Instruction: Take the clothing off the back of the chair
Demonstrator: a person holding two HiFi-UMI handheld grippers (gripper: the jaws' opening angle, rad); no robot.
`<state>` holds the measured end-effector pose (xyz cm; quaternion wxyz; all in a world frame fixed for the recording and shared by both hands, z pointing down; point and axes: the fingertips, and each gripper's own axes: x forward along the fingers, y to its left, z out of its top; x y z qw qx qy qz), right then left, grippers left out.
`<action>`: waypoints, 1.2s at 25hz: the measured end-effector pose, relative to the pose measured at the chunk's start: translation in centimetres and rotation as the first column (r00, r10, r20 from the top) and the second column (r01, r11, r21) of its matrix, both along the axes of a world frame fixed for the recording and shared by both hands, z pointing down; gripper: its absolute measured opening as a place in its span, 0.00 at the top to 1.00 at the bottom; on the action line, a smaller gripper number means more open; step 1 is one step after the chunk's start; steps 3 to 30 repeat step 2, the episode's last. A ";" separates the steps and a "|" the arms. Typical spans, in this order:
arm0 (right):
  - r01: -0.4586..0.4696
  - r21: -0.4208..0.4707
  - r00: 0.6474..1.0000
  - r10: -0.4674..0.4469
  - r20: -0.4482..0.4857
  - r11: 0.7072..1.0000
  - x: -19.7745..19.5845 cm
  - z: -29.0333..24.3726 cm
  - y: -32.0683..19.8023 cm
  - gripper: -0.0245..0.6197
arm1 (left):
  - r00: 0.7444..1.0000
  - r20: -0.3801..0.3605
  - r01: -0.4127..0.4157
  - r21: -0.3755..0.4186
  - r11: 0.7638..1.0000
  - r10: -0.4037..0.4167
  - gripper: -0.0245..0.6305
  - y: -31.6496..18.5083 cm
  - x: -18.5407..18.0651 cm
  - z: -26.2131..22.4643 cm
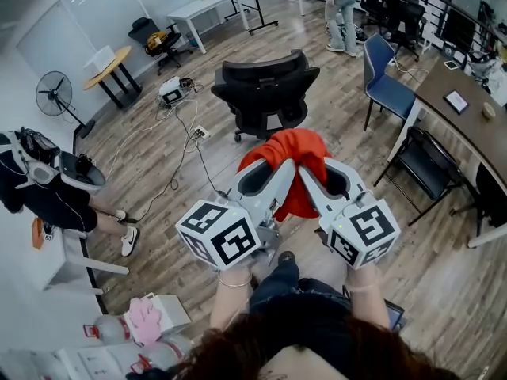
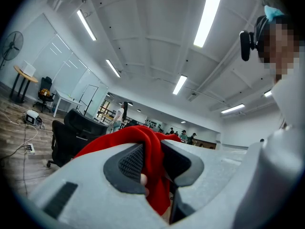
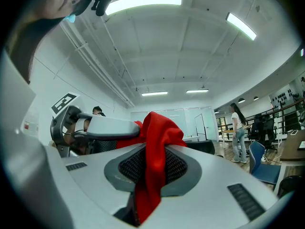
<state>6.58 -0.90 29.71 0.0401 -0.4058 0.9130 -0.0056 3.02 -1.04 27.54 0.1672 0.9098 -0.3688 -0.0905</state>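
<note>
Below, wood-plank floor (image 1: 440, 291) bears black chair (image 1: 265, 89); strip lights (image 2: 208, 13) overhead.

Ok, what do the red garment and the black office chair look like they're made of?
The red garment looks like soft matte fabric, maybe knit or fleece: it bunches and drapes in folds. The black office chair seems moulded plastic with mesh or fabric padding; too distant to say which.
</note>
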 end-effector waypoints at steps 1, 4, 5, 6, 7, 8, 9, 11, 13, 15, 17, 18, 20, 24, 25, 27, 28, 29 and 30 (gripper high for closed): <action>-0.001 0.000 1.000 0.001 0.001 1.000 0.1 0.0 -0.1 0.85 | 1.000 0.002 -0.001 0.000 1.000 0.001 0.80 -0.1 0.1 0.0; -0.001 -0.001 1.000 0.001 0.002 1.000 0.2 0.0 -0.1 0.85 | 1.000 0.003 -0.001 0.000 1.000 0.001 0.80 -0.2 0.2 0.0; -0.001 -0.001 1.000 0.001 0.002 1.000 0.2 0.0 -0.1 0.85 | 1.000 0.003 -0.001 0.000 1.000 0.001 0.80 -0.2 0.2 0.0; -0.001 -0.001 1.000 0.001 0.002 1.000 0.2 0.0 -0.1 0.85 | 1.000 0.003 -0.001 0.000 1.000 0.001 0.80 -0.2 0.2 0.0; -0.001 -0.001 1.000 0.001 0.002 1.000 0.2 0.0 -0.1 0.85 | 1.000 0.003 -0.001 0.000 1.000 0.001 0.80 -0.2 0.2 0.0; -0.001 -0.001 1.000 0.001 0.002 1.000 0.2 0.0 -0.1 0.85 | 1.000 0.003 -0.001 0.000 1.000 0.001 0.80 -0.2 0.2 0.0; -0.001 -0.001 1.000 0.001 0.002 1.000 0.2 0.0 -0.1 0.85 | 1.000 0.003 -0.001 0.000 1.000 0.001 0.80 -0.2 0.2 0.0; -0.001 -0.001 1.000 0.001 0.002 1.000 0.2 0.0 -0.1 0.85 | 1.000 0.003 -0.001 0.000 1.000 0.001 0.80 -0.2 0.2 0.0; -0.001 -0.001 1.000 0.001 0.002 1.000 0.2 0.0 -0.1 0.85 | 1.000 0.003 -0.001 0.000 1.000 0.001 0.80 -0.2 0.2 0.0; -0.001 -0.001 1.000 0.001 0.002 1.000 0.2 0.0 -0.1 0.85 | 1.000 0.003 -0.001 0.000 1.000 0.001 0.80 -0.2 0.2 0.0; -0.001 -0.001 1.000 0.001 0.002 1.000 0.2 0.0 -0.1 0.85 | 1.000 0.003 -0.001 0.000 1.000 0.001 0.80 -0.2 0.2 0.0; -0.001 -0.001 1.000 0.001 0.002 1.000 0.2 0.0 -0.1 0.85 | 1.000 0.003 -0.001 0.000 1.000 0.001 0.80 -0.2 0.2 0.0; -0.001 -0.001 1.000 0.001 0.002 1.000 0.2 0.0 -0.1 0.85 | 1.000 0.003 -0.001 0.000 1.000 0.001 0.80 -0.2 0.2 0.0; -0.001 -0.001 1.000 0.001 0.002 1.000 0.2 0.0 -0.1 0.85 | 1.000 0.003 -0.001 0.000 1.000 0.001 0.80 -0.2 0.2 0.0; -0.001 -0.001 1.000 0.001 0.002 1.000 0.2 0.0 -0.1 0.85 | 1.000 0.003 -0.001 0.000 1.000 0.001 0.80 -0.2 0.2 0.0; -0.001 -0.001 1.000 0.001 0.002 1.000 0.2 0.0 -0.1 0.85 | 1.000 0.003 -0.001 0.000 1.000 0.001 0.80 -0.2 0.2 0.0; -0.001 -0.001 1.000 0.001 0.002 1.000 0.2 0.0 -0.1 0.85 | 1.000 0.003 -0.001 0.000 1.000 0.001 0.80 -0.2 0.2 0.0; -0.001 -0.001 1.000 0.001 0.002 1.000 0.2 0.0 -0.1 0.85 | 1.000 0.003 -0.001 0.000 1.000 0.001 0.80 -0.2 0.2 0.0; -0.001 -0.001 1.000 0.001 0.002 1.000 0.2 0.0 -0.1 0.85 | 1.000 0.003 -0.001 0.000 1.000 0.001 0.80 -0.2 0.2 0.0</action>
